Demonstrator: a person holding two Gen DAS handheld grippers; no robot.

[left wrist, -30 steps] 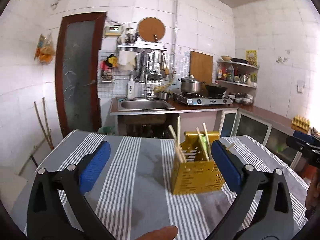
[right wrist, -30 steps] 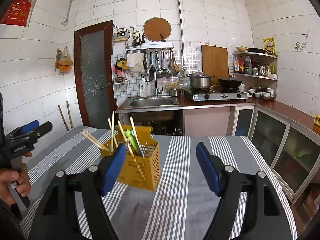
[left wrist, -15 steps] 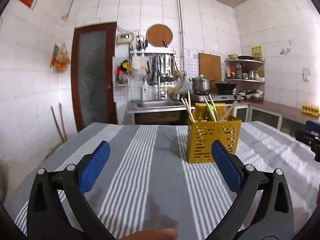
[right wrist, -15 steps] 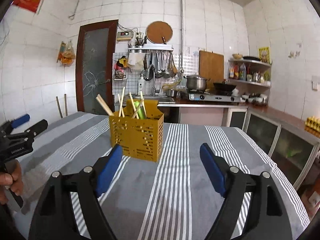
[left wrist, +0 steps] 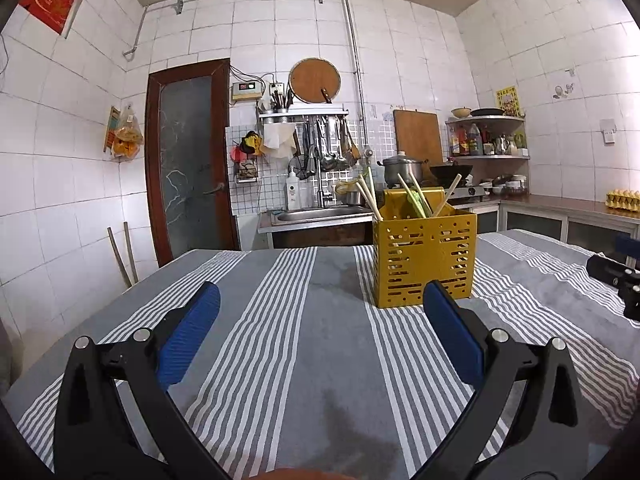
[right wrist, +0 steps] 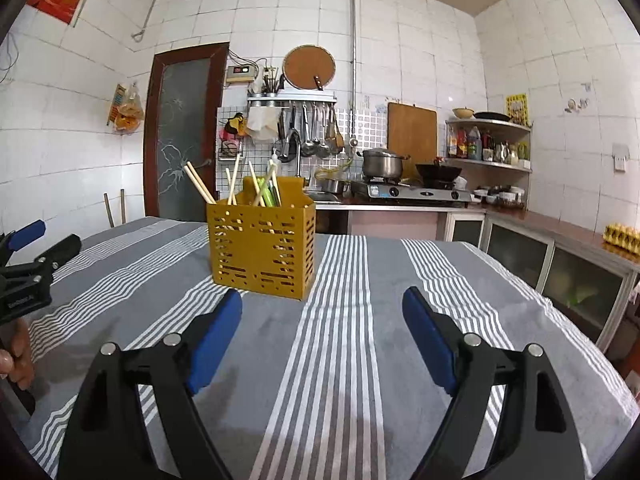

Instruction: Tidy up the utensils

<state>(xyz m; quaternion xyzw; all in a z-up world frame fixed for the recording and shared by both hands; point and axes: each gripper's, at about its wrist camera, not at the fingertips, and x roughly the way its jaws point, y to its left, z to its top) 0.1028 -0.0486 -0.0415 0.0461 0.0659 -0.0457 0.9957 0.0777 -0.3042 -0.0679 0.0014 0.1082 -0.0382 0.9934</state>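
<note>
Jaws wide and empty on both grippers, the right gripper (right wrist: 322,308) opening

Yellow utensil caddy (left wrist: 425,262) with chopsticks (left wrist: 367,198) stands mid-frame on the striped tabletop (left wrist: 280,320), ahead of the left gripper (left wrist: 320,302)

Even daylight brightening the white tiled walls (left wrist: 420,52), soft shadows lying on the striped cloth (right wrist: 344,320), mild glare glowing on the right wall, fisheye bending tile lines, dark corners vignetting, both views staying sharp.

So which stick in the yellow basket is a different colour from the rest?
The green utensil, standing near the middle of the yellow basket. All the other sticks, like the chopsticks leaning out at the side, are pale wood.
</note>
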